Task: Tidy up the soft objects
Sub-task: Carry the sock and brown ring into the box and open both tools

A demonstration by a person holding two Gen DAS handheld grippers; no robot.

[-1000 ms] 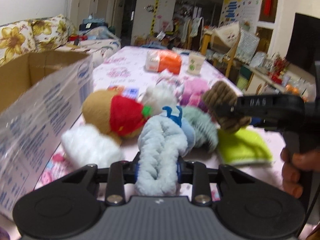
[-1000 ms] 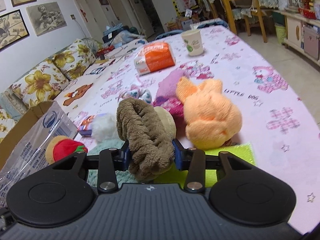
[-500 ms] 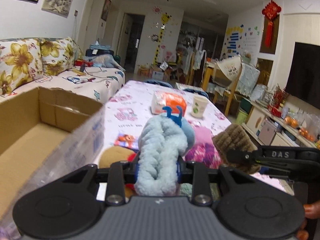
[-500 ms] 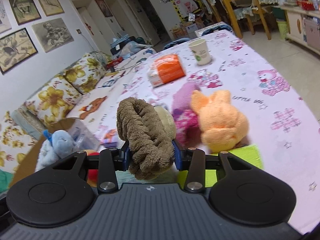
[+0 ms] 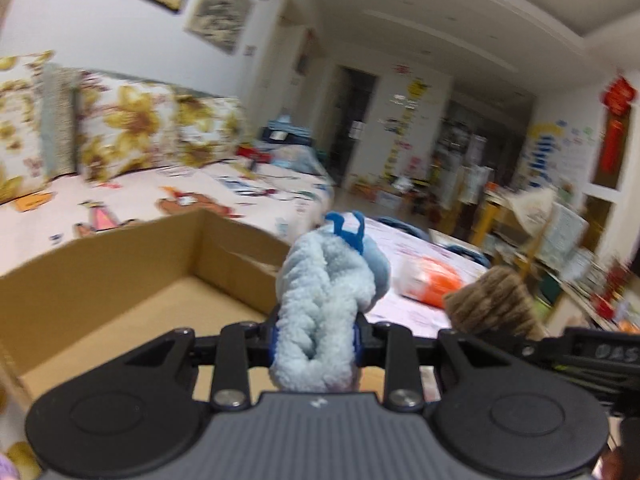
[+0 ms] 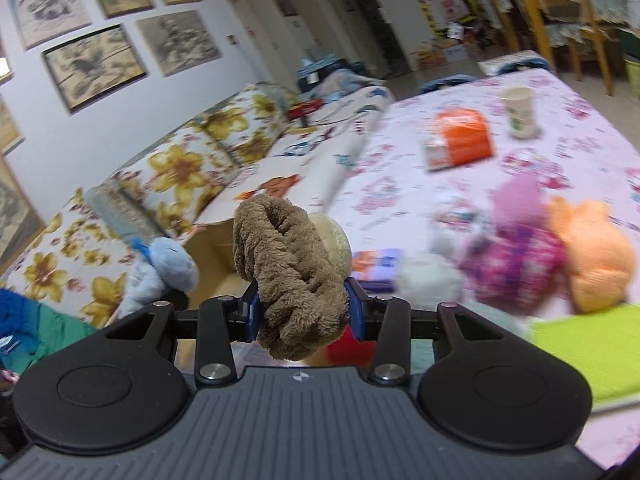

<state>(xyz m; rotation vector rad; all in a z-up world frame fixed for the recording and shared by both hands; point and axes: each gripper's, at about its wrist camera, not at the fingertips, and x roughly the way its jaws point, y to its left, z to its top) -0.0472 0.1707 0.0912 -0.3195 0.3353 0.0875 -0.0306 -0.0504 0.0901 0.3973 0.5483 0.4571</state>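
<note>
So I swung my left gripper (image 5: 316, 340) up and over with the light blue plush (image 5: 326, 304) until it hung above the open cardboard box (image 5: 120, 276), and my right gripper (image 6: 304, 312) lifted the brown plush (image 6: 294, 276) off the pile and followed toward the box too

Two plush toys are held aloft: one light-blue plush (image 5: 326, 304) and one brown plush (image 6: 292, 276). On the tablecloth lie one orange plush (image 6: 592, 256), one pink plush (image 6: 516, 256), one white plush (image 6: 428, 280) and one lime-green cloth (image 6: 588, 352). There is one cardboard box (image 5: 120, 280), one paper cup (image 6: 519, 111) and one orange packet (image 6: 460, 140).
</note>
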